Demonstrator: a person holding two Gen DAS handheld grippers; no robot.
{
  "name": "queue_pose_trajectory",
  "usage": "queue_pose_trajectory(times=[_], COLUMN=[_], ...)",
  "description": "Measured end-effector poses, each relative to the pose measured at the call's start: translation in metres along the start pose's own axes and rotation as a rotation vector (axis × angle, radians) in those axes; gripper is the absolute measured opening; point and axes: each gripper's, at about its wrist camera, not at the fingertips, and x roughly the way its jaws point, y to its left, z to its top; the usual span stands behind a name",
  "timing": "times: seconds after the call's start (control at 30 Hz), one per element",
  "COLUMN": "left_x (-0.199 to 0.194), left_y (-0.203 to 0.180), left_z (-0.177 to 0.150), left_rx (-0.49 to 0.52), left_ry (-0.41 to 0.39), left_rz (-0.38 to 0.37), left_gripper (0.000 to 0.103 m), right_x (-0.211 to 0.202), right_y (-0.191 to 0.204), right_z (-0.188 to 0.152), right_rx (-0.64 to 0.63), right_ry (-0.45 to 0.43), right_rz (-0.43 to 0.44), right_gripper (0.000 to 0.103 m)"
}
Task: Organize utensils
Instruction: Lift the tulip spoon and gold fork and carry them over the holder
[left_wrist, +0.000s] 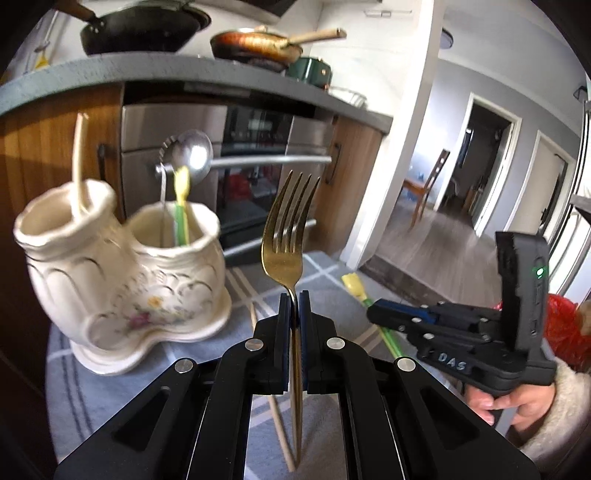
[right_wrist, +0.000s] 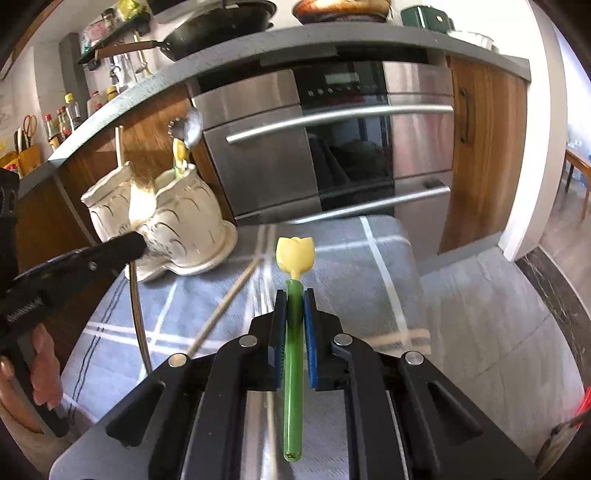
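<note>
Pinching a gold metal fork, the left gripper is nearing the cream ceramic two-pot holder, already partly filled; right gripper is clamping a green-stemmed yellow tulip utensil; a pale chopstick is lying on the cloth.

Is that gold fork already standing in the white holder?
No, the gold fork is clamped upright in the left gripper, in the air beside the white holder, not inside it.

Bright daylight, motion blur, fisheye edge warping, dark corners
</note>
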Motion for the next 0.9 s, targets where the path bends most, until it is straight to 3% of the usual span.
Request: queue_pose_trajectory(times=[0.47, 0.9], left_x=[-0.081, -0.13], left_y=[0.034, 0.071], left_z=[0.044, 0.097], left_rx=[-0.044, -0.036], left_ry=[-0.23, -0.362], left_rz=[0.011, 0.139], left_gripper=[0.005, 0.005], right_x=[-0.011, -0.002], right_y=[0.054, 0.113], right_z=[0.032, 0.102], right_rx=[-0.066, -0.159], right_ry=[-0.193, -0.342], right_rz=[0.092, 0.192], right_gripper=[0.009, 0.009])
